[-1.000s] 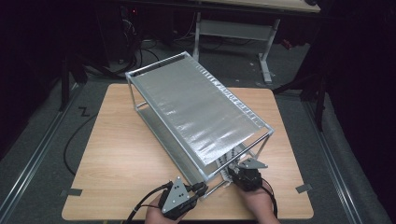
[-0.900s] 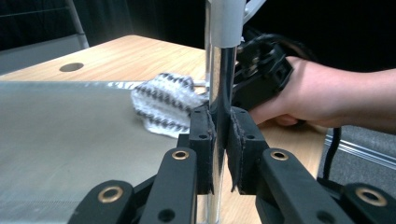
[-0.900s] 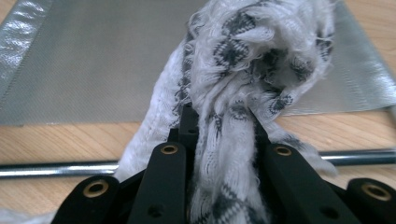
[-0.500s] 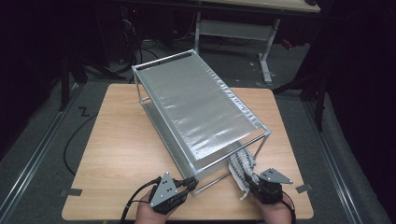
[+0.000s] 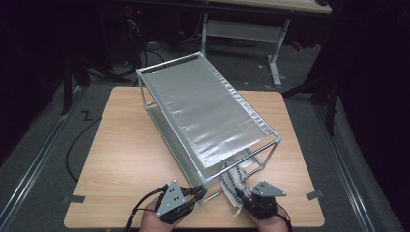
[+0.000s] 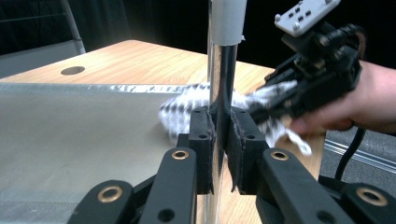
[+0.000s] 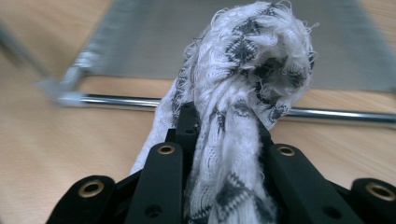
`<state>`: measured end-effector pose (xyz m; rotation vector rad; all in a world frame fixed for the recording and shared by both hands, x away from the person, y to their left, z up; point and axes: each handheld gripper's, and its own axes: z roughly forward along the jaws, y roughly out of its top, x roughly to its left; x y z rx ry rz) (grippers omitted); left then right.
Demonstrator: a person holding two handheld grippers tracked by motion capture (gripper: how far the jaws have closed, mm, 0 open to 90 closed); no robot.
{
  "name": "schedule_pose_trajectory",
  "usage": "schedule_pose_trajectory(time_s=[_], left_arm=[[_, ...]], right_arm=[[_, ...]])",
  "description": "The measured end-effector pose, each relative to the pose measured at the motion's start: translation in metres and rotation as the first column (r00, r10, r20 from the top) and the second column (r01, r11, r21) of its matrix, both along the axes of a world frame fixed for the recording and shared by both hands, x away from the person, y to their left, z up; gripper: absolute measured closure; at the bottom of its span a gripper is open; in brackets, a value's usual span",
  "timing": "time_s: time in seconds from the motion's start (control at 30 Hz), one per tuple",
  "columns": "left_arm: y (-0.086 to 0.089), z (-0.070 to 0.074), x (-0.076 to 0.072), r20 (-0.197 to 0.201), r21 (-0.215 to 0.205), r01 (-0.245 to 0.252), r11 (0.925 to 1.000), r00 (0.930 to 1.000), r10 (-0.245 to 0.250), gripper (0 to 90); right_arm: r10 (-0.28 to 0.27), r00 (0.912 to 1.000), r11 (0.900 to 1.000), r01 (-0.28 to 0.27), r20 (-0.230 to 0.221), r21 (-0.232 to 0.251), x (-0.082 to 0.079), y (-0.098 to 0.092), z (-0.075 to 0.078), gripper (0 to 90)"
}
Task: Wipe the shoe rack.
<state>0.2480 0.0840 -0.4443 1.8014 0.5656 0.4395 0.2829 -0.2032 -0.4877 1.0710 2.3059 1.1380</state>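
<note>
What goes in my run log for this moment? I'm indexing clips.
left gripper: clamped on rack post | right gripper: grips cloth | rack: on table

No text, label, brand, number or sign can be read anywhere.

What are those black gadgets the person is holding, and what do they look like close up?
Each hand holds a black gripper: the left gripper and the right gripper. Both have two jointed black jaws with brass-ringed holes, dark pads, a grey three-cornered plate on top and a black cable trailing back. No sleeves show.
</note>
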Motion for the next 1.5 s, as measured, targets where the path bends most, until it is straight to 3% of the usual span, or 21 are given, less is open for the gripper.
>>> schedule_pose_trajectory(time_s=[0.13, 0.23, 0.43, 0.53, 0.73, 0.9, 1.17, 1.27, 1.5], left_arm=[[0.0, -0.001, -0.001, 0.002, -0.007, -0.004, 1.0, 1.0, 0.004, 80.6], [-0.001, 0.0, 0.0, -0.006, -0.01, -0.007, 0.9999, 1.0, 0.007, 80.6], [-0.003, 0.0, 0.001, -0.008, -0.008, -0.001, 1.0, 1.0, 0.001, 80.6], [-0.004, 0.0, 0.001, -0.011, -0.011, 0.004, 0.9999, 0.9999, -0.004, 80.6], [-0.005, 0.001, 0.001, -0.011, -0.006, 0.005, 1.0, 0.9999, -0.005, 80.6], [-0.004, 0.001, 0.001, -0.012, -0.007, 0.005, 1.0, 0.9999, -0.005, 80.7], [-0.004, 0.001, 0.002, -0.016, -0.013, 0.006, 0.9999, 0.9999, -0.006, 79.8], [-0.006, 0.002, 0.005, -0.015, -0.028, 0.011, 0.9995, 0.9998, -0.011, 75.1], [-0.01, 0.001, 0.006, -0.007, -0.013, 0.006, 0.9999, 1.0, -0.006, 80.8]], right_arm=[[0.081, 0.9967, 0.997, -0.081, -0.006, 0.005, -0.007, 0.017, -0.001, 74.1], [0.108, 0.9941, 0.994, -0.108, -0.004, -0.014, -0.01, 0.025, -0.003, 70.7], [0.056, 0.9984, 0.998, -0.056, -0.01, 0.015, -0.007, 0.024, 0.0, 49.1], [0.03, 0.9995, 0.999, -0.03, 0.001, 0.039, -0.006, 0.023, 0.003, 43.6], [0.001, 1.0, 0.999, -0.001, -0.001, 0.04, -0.004, 0.023, 0.002, 37.0], [-0.002, 0.9994, 1.0, 0.003, -0.036, 0.026, -0.002, 0.025, -0.004, 37.8], [0.008, 0.9988, 1.0, -0.008, -0.049, 0.001, 0.001, 0.029, -0.01, 42.8], [0.023, 0.9983, 1.0, -0.023, -0.053, -0.014, 0.002, 0.033, -0.012, 49.3], [0.112, 0.9921, 0.993, -0.114, -0.055, -0.019, -0.006, 0.045, -0.01, 65.1]])
